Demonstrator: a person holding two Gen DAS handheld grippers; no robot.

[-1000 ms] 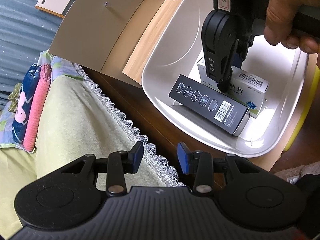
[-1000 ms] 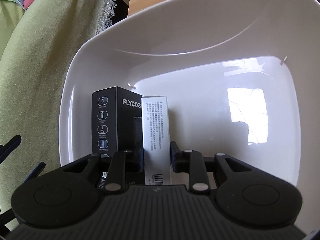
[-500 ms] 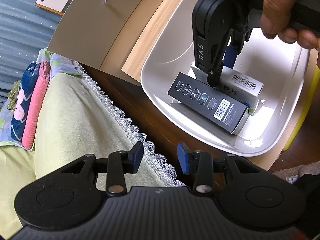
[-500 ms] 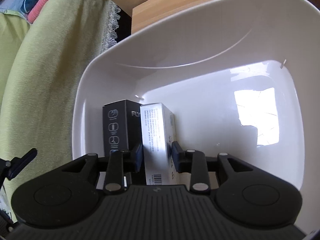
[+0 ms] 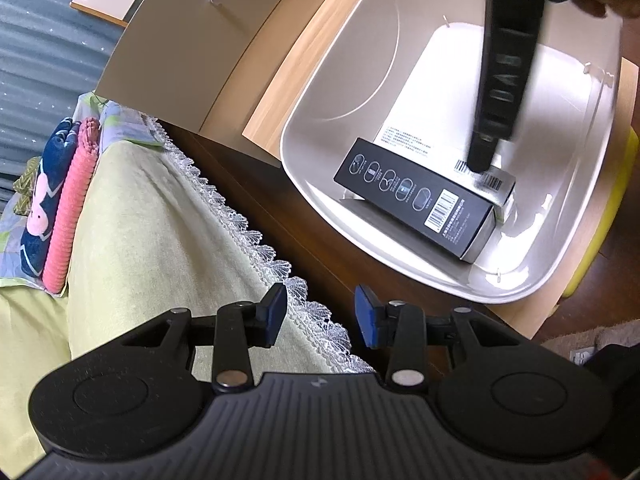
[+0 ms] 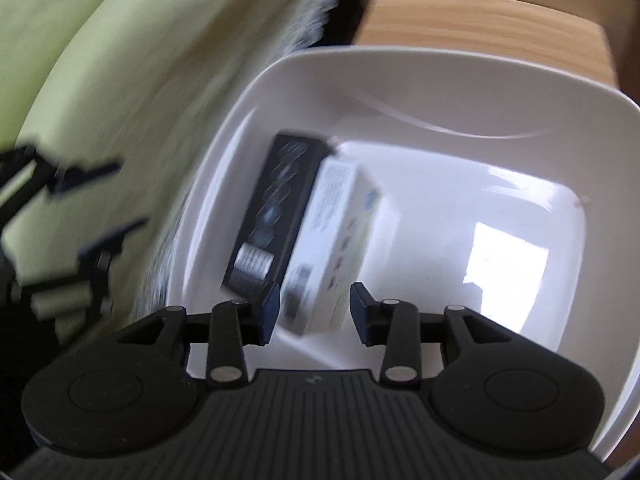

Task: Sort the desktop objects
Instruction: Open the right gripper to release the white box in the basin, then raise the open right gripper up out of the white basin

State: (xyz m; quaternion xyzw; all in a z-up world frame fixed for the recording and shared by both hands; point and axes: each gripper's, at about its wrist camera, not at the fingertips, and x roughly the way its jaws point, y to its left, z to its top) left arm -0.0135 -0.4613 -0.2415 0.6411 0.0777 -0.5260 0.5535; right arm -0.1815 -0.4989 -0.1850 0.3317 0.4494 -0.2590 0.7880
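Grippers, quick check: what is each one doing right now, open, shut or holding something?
Left gripper: open, empty, above the cloth edge.
Right gripper: open, holding nothing; white box lies in the tub.

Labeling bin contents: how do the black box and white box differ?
Colour: the black box is dark with a row of icons; the white box is pale with fine print.
Position: the black box lies nearer the white bin's wall on the bedspread side; the white box sits beside it, toward the bin's middle.
Shared: both are long cartons with barcodes, lying inside the bin.
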